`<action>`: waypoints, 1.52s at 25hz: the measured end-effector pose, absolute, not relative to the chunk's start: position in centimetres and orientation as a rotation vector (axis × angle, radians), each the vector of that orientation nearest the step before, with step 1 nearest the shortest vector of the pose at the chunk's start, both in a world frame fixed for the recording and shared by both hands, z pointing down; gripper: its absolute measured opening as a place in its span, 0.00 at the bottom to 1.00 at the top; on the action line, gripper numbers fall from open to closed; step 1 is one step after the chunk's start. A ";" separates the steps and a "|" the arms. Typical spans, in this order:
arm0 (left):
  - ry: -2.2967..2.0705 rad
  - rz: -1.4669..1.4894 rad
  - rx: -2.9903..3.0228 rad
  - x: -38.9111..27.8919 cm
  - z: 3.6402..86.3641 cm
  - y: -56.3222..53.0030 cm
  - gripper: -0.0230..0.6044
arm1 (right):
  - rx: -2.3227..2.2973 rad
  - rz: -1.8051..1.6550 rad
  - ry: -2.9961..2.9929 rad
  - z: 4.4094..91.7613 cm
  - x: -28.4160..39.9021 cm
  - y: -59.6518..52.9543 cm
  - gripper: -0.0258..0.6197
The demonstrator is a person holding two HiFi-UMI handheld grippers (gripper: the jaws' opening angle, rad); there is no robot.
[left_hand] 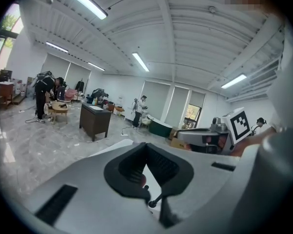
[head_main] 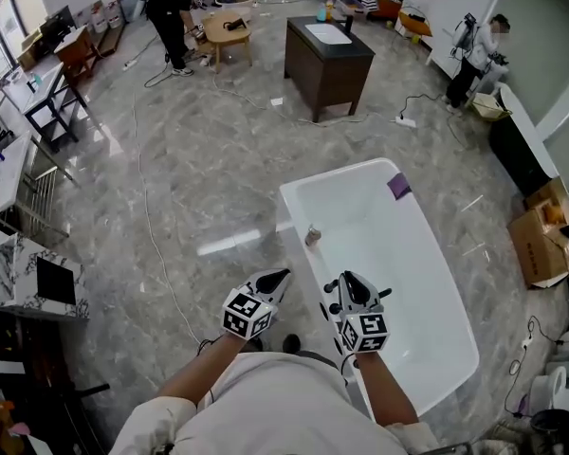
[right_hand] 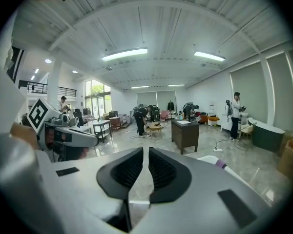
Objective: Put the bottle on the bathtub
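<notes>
A white bathtub point(head_main: 427, 282) stands in front of me at the right. A small brownish bottle point(head_main: 311, 236) stands upright on the tub's left rim. A purple item point(head_main: 399, 186) lies on the tub's far corner. Both grippers are held up close to my body, short of the bottle and apart from it. My left gripper point(head_main: 277, 278) hangs over the floor beside the tub, its jaw tips meeting with nothing held point(left_hand: 146, 145). My right gripper point(head_main: 347, 281) is over the tub's near left rim; only a thin slit shows between its jaws, which are empty point(right_hand: 145, 150).
A dark cabinet point(head_main: 327, 60) stands beyond the tub and a round wooden table point(head_main: 226, 31) farther back. Cardboard boxes point(head_main: 541, 240) and a dark tub point(head_main: 517, 150) are at the right. Cables run over the marble floor. People stand at the back.
</notes>
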State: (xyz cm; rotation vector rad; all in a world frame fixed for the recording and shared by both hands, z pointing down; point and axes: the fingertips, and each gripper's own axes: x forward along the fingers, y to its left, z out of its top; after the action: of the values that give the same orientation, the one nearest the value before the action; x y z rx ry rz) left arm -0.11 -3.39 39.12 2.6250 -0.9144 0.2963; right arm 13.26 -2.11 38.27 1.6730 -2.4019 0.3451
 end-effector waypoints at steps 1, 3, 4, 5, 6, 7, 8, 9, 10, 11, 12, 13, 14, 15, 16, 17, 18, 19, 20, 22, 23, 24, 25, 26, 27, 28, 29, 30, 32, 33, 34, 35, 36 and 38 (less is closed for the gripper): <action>-0.904 0.292 2.637 -0.3 38.7 -3.3 0.05 | 1.672 0.336 -2.404 38.1 12.9 -1.8 0.13; -0.895 0.286 2.671 -0.7 37.7 -3.3 0.05 | 1.667 0.318 -2.408 37.6 12.3 -1.4 0.12; -0.893 0.281 2.684 -1.0 37.2 -3.4 0.05 | 1.665 0.308 -2.410 37.2 12.1 -1.3 0.12; -0.892 0.276 2.693 -1.2 36.7 -3.5 0.05 | 1.664 0.296 -2.414 36.7 11.9 -1.1 0.12; -0.891 0.270 2.699 -1.4 36.3 -3.6 0.05 | 1.663 0.286 -2.418 36.2 11.7 -1.0 0.11; -0.890 0.261 2.705 -1.6 35.8 -3.6 0.05 | 1.664 0.277 -2.421 35.6 11.6 -0.8 0.11; -0.891 0.252 2.710 -1.8 35.4 -3.7 0.05 | 1.665 0.270 -2.424 35.2 11.5 -0.7 0.11; -0.893 0.243 2.715 -2.0 35.0 -3.7 0.05 | 1.667 0.265 -2.425 34.9 11.5 -0.6 0.11; -0.898 0.235 2.720 -2.2 34.6 -3.8 0.05 | 1.670 0.263 -2.425 34.6 11.6 -0.6 0.11; -0.903 0.231 2.727 -2.3 34.3 -3.9 0.05 | 1.677 0.262 -2.423 34.3 11.8 -0.6 0.10; -0.909 0.229 2.735 -2.5 34.0 -4.0 0.05 | 1.687 0.262 -2.420 34.1 12.0 -0.7 0.10; -0.915 0.228 2.744 -2.7 33.7 -4.1 0.05 | 1.697 0.261 -2.416 34.0 12.1 -0.7 0.10; -0.922 0.227 2.752 -2.9 33.5 -4.2 0.05 | 1.705 0.260 -2.412 33.8 12.1 -0.7 0.10; -0.928 0.226 2.758 -3.2 33.4 -4.3 0.05 | 1.712 0.259 -2.409 33.7 12.1 -0.8 0.10; -0.933 0.226 2.759 -3.3 33.4 -4.4 0.05 | 1.717 0.258 -2.407 33.6 12.1 -0.8 0.09; -0.937 0.227 2.756 -3.5 33.5 -4.5 0.05 | 1.722 0.258 -2.407 33.5 12.1 -0.9 0.09; -0.940 0.228 2.753 -3.5 33.5 -4.7 0.05 | 1.727 0.257 -2.410 33.3 12.2 -1.0 0.09; -0.942 0.229 2.751 -3.4 33.6 -4.7 0.05 | 1.733 0.253 -2.415 33.1 12.3 -1.1 0.09; -0.943 0.231 2.751 -3.4 33.6 -4.8 0.05 | 1.738 0.245 -2.422 32.8 12.3 -1.2 0.09; -0.947 0.232 2.750 -3.4 33.5 -4.8 0.05 | 1.740 0.227 -2.437 32.2 12.1 -1.3 0.09; -0.949 0.229 2.747 -3.6 33.6 -4.9 0.05 | 1.737 0.221 -2.444 32.1 11.9 -1.4 0.09; -0.952 0.226 2.742 -3.8 33.7 -4.9 0.05 | 1.732 0.220 -2.451 32.1 11.6 -1.4 0.09; -0.955 0.222 2.736 -3.9 33.9 -4.8 0.05 | 1.727 0.222 -2.458 32.2 11.4 -1.4 0.09; -0.959 0.219 2.730 -4.0 34.0 -4.7 0.05 | 1.724 0.226 -2.463 32.3 11.3 -1.3 0.09; -0.961 0.217 2.725 -4.1 34.2 -4.5 0.05 | 1.721 0.231 -2.466 32.4 11.1 -1.2 0.09; -0.963 0.217 2.721 -4.2 34.3 -4.4 0.05 | 1.721 0.234 -2.468 32.5 11.0 -1.0 0.09; -0.964 0.216 2.720 -4.2 34.3 -4.2 0.05 | 1.722 0.236 -2.469 32.5 11.0 -0.9 0.09; -0.962 0.216 2.721 -4.2 34.3 -4.1 0.05 | 1.725 0.238 -2.469 32.5 10.9 -0.8 0.09; -0.953 0.213 2.733 -4.0 34.2 -3.9 0.05 | 1.733 0.241 -2.469 32.6 11.1 -0.8 0.09; -0.948 0.210 2.742 -3.9 34.1 -3.7 0.05 | 1.736 0.243 -2.468 32.7 11.2 -0.7 0.09; -0.946 0.207 2.748 -3.8 34.0 -3.6 0.05 | 1.737 0.245 -2.468 32.7 11.3 -0.7 0.09; -0.946 0.204 2.750 -3.8 33.9 -3.6 0.05 | 1.735 0.248 -2.468 32.8 11.3 -0.6 0.09; -0.949 0.202 2.749 -3.8 33.9 -3.7 0.05 | 1.733 0.250 -2.469 32.9 11.3 -0.6 0.09; -0.956 0.198 2.742 -3.9 34.0 -3.8 0.05 | 1.724 0.250 -2.470 33.2 11.1 -0.7 0.09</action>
State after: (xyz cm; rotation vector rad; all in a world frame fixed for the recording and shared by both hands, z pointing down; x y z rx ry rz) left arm -3.86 -3.80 34.00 2.7419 -0.9562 0.1984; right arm 11.08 -0.66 33.15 1.7241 -2.4699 0.2498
